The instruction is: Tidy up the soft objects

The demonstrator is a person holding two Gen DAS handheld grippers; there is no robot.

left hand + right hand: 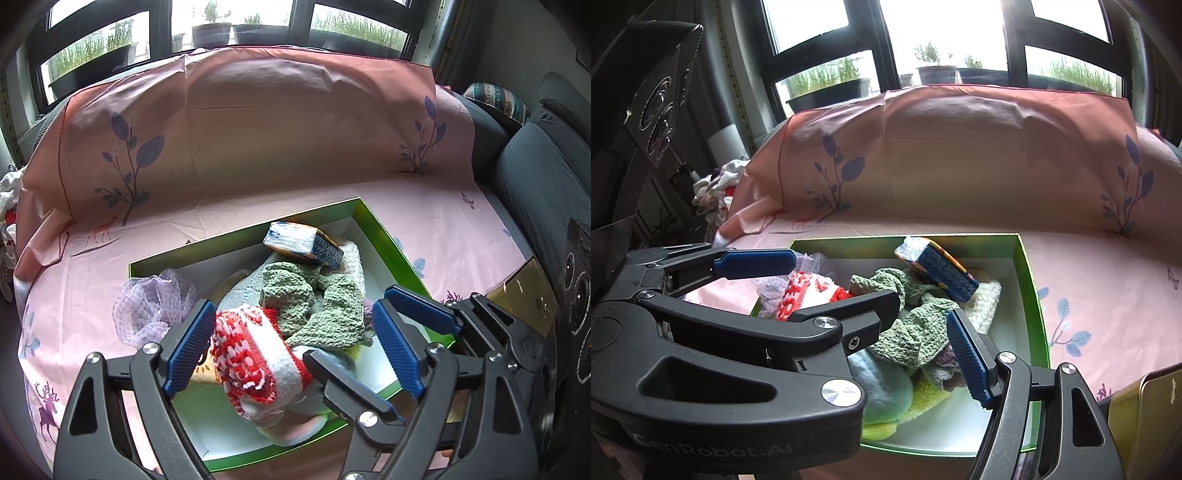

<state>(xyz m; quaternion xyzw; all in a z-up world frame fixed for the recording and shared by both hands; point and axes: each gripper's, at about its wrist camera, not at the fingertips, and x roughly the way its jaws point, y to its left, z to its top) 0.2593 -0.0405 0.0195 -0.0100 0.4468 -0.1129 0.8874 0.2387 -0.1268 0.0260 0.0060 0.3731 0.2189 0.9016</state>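
Daylight from windows (945, 33) behind, panes blown out; strong fisheye bending, dark vignetted corners; focus sharp.

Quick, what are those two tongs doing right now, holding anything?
Left tongs: open over the red-and-white knit, not gripping it.
Right tongs: open, holding nothing.

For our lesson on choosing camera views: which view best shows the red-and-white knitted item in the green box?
The left wrist view: the red-and-white knitted item lies close and large between the open left gripper, its pattern clear. In the right wrist view the item is small, partly hidden behind a black finger, near the box's left wall.
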